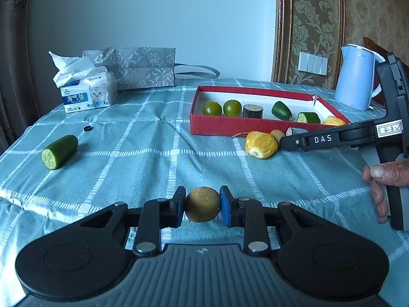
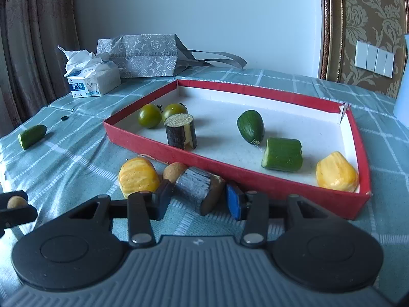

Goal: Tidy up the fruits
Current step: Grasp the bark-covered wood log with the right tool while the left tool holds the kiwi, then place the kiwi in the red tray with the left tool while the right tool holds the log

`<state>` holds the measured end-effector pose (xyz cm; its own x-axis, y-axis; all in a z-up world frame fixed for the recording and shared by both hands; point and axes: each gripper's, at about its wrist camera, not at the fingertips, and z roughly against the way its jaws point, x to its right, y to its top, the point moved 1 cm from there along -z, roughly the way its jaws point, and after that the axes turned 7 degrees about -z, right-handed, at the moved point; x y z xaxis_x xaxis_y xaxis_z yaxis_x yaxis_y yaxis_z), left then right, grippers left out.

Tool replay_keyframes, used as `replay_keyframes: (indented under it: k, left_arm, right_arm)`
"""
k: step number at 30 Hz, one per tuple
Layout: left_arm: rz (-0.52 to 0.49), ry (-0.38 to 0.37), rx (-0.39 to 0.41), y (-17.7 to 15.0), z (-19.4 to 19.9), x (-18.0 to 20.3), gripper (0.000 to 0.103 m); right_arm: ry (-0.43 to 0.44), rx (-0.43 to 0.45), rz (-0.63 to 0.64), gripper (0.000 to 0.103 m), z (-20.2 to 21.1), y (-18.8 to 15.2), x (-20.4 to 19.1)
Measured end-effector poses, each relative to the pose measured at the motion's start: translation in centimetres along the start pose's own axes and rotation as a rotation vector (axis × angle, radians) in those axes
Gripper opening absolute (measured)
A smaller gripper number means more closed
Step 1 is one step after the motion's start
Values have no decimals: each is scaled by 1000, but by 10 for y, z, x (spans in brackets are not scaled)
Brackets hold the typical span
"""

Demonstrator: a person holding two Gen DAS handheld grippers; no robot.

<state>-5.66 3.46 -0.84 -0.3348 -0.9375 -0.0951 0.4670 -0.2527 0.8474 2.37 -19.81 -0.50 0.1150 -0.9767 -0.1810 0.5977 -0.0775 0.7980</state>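
Between the blue pads of the right hand-held gripper [image 2: 198, 202] a dark-skinned cut stub [image 2: 198, 190] is lying on the checked cloth of the counter [image 2: 76, 158], just outside the near wall of the red box [image 2: 255, 179]. Its long axis is running slantwise, from far left to near right, so the pads are facing its bark-like sides rather than its cut ends. The left pad is sitting against it while a thin gap is showing at the right pad; the jaws are partly closed and not yet squeezing, as far as I can judge. A small tan ball [image 2: 173, 171] and a yellow chunk [image 2: 138, 176] are lying just to its left, close enough to be nudged.

The left hand-held gripper [image 1: 202, 204] is hanging well apart, nearer and further left, clamped on a round tan fruit [image 1: 202, 204]. The right one is far nearer the stub, and the box is lying directly beyond it, so the lift will need to clear that wall.
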Motion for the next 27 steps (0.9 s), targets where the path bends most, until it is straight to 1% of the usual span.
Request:
replay_keyframes:
  k: [4,10,15,19,21,27]
  left_arm:
    - [3,-3,-4,-1,0,2,27]
    - [-2,12,3,5,0,3,27]
    - [-18,54,-9,24,-9,8,27]
    - [-29,69,-14,38,-20,15,27]
    - [-37,89,-11,46,-26,20,27]
    - [-46,102,6,64,-42,34,27]
  right_arm:
    - [-2,4,0,43,1,-1,-1]
    - [9,41,-24,43,12,-3,3]
    - [17,87,-31,43,34,-6,10]
    - [17,104,-35,43,46,-13,18]
    - [12,109,-45,43,52,-17,24]
    - [0,143,-70,43,67,-22,40]
